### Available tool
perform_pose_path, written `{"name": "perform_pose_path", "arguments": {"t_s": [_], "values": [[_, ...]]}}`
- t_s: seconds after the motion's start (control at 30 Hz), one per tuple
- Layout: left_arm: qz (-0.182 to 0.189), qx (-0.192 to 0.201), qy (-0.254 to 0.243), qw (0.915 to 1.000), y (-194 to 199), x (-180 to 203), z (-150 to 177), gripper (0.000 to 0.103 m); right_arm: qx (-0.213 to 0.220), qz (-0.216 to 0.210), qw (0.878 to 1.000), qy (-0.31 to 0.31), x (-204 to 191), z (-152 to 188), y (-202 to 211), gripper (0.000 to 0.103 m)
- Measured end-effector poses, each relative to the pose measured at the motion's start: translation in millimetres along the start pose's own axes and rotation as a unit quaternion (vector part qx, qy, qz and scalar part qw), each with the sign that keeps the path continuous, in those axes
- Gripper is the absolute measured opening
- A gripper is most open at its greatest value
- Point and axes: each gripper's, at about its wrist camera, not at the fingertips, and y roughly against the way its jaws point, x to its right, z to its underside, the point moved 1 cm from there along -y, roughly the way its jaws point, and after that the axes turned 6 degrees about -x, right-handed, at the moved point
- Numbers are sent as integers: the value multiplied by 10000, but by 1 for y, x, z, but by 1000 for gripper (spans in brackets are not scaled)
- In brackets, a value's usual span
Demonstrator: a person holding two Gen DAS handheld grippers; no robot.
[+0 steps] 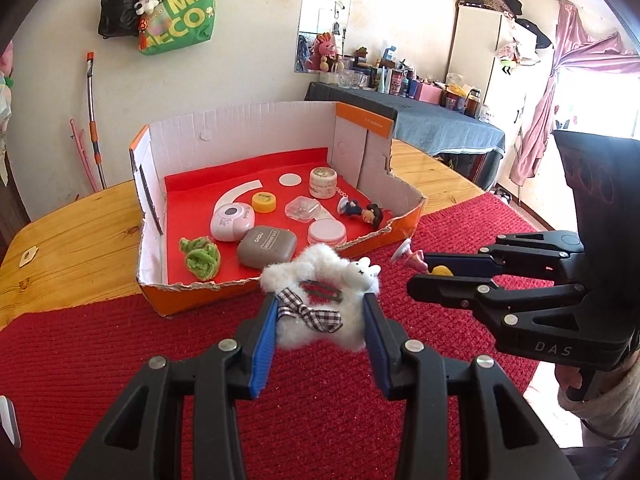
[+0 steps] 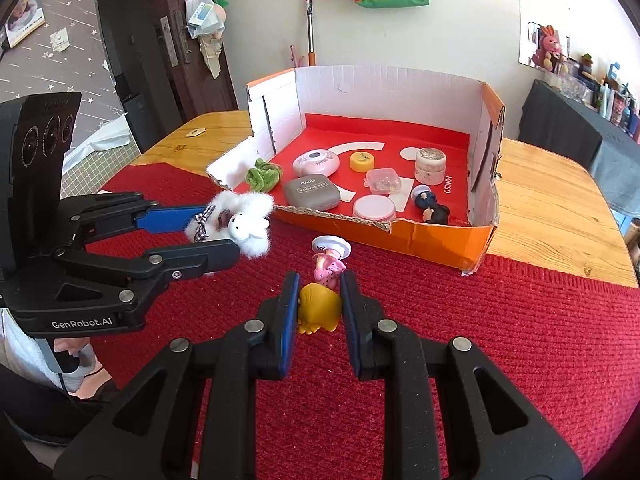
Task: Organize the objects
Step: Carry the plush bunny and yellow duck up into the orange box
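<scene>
Left wrist view: your left tool (image 1: 320, 316) clamps the fluffy white hair clip (image 1: 320, 280), your right tool (image 2: 319, 300) the small figurine (image 2: 322, 296), both above the red mat (image 2: 520, 340) before the cardboard box (image 2: 440, 236). Fluff compresses, so it could slip; carry too low and you hit the torn front wall.

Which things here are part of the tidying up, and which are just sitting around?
Tidying up: fluffy white hair clip in the left gripper, pink and yellow figurine in the right gripper, cardboard box.

Sitting around: green tote bag, mirror, wooden table.
</scene>
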Motion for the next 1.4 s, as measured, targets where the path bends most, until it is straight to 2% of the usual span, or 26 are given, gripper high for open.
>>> {"name": "perform_pose_path", "arguments": {"t_s": [0.17,0.33,0.47,0.73,0.8,1.0,1.23,1.4], "values": [[-20,66,113,9999,6,-10,-16,43,91,17,10000,36,-1,-15,4,20],[-86,14,302,9995,-6,-28,-50,43,139,96,9999,26,7,-49,0,20],[-20,-163,425,9990,-23,-44,-82,43,-4,274,9996,100,19,-86,-14,20],[-275,-591,466,9968,-70,-67,-130,43,-476,607,9970,57,51,-145,-61,20],[-414,-707,457,9956,-84,-73,-136,43,-628,729,9953,46,60,-153,-74,20],[-471,-1047,558,9918,-116,-90,-142,43,-1009,837,9914,36,79,-171,-105,20],[-625,-1253,491,9889,-136,-95,-143,43,-1393,950,9856,103,92,-180,-134,20],[-566,-1451,576,9861,-150,-102,-144,43,-1615,902,9827,57,100,-182,-148,20]]}}
